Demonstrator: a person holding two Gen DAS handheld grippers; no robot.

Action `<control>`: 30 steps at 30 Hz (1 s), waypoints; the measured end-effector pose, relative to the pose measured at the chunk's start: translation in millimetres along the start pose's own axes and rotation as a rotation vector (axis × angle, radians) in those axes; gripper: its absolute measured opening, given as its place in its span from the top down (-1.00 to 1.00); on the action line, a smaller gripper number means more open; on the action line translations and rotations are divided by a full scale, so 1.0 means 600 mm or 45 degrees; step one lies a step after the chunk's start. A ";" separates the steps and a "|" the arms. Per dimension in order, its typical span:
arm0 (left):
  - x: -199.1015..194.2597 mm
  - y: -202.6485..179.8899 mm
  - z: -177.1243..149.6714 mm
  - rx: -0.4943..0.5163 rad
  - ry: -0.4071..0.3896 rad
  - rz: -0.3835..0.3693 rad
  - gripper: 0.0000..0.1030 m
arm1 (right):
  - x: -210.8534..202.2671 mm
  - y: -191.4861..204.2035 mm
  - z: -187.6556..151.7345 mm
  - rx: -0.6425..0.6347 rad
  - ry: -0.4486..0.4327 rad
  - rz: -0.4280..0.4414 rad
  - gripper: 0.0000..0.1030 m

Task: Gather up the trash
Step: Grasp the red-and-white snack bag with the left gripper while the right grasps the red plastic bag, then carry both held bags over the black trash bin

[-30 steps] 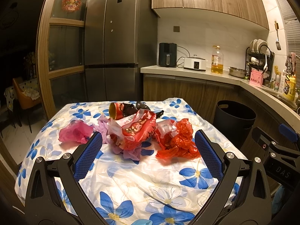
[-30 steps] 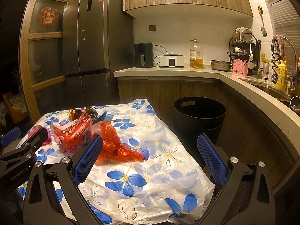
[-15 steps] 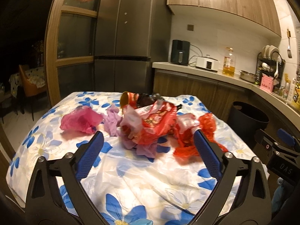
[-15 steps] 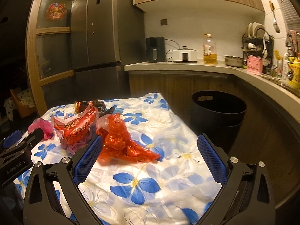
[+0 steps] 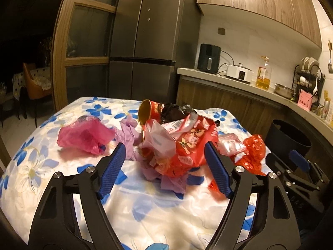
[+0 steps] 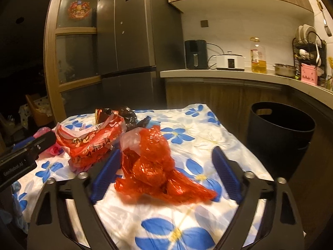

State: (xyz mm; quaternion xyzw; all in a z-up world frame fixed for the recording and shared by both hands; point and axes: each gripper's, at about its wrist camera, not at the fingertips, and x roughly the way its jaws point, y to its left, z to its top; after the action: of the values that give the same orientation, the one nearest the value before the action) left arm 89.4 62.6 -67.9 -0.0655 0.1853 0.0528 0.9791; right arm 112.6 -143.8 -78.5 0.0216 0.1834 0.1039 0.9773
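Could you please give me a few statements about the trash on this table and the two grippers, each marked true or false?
1. The left gripper frames the red snack wrapper with its jaws open. True.
2. The right gripper is clamped on the black bin. False: it is open around the red plastic bag.
3. The bin stands on the table. False: it stands beside it.
4. A pink bag lies left of the wrapper. True.

Both wrist views low, close, sharing table [image 5: 68, 179].
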 end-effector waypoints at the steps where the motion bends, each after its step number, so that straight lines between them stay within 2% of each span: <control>1: 0.005 -0.001 0.001 0.005 0.002 -0.001 -0.43 | 0.011 0.002 -0.001 -0.002 0.008 0.007 -0.53; 4: 0.021 0.000 0.007 0.004 0.014 -0.002 -0.37 | 0.033 0.003 -0.005 0.007 0.030 0.022 -0.37; 10: 0.054 0.009 0.019 -0.041 0.061 -0.032 -0.14 | 0.064 -0.001 -0.012 0.031 0.086 0.052 -0.08; 13: 0.072 0.015 0.018 -0.060 0.106 -0.046 0.03 | 0.069 -0.001 -0.016 0.033 0.101 0.069 0.15; 17: 0.086 0.018 0.008 -0.069 0.152 -0.062 0.29 | 0.069 0.000 -0.020 0.022 0.095 0.085 0.31; 20: 0.091 0.018 0.004 -0.071 0.168 -0.087 0.41 | 0.068 0.001 -0.021 0.014 0.090 0.091 0.41; 23: 0.092 0.020 0.001 -0.075 0.182 -0.092 0.79 | 0.064 0.001 -0.021 0.002 0.087 0.096 0.50; 24: 0.092 0.022 0.000 -0.079 0.183 -0.094 0.84 | 0.062 0.001 -0.021 -0.001 0.085 0.095 0.51; 30: 0.067 0.025 0.001 -0.078 0.142 -0.109 0.94 | 0.041 -0.005 -0.013 -0.004 0.056 0.089 0.58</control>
State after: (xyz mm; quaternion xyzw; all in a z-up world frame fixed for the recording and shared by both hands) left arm 124.6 80.6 -83.9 -0.1061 0.2348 0.0127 0.9661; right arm 132.8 -141.7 -94.7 0.0243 0.2038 0.1386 0.9689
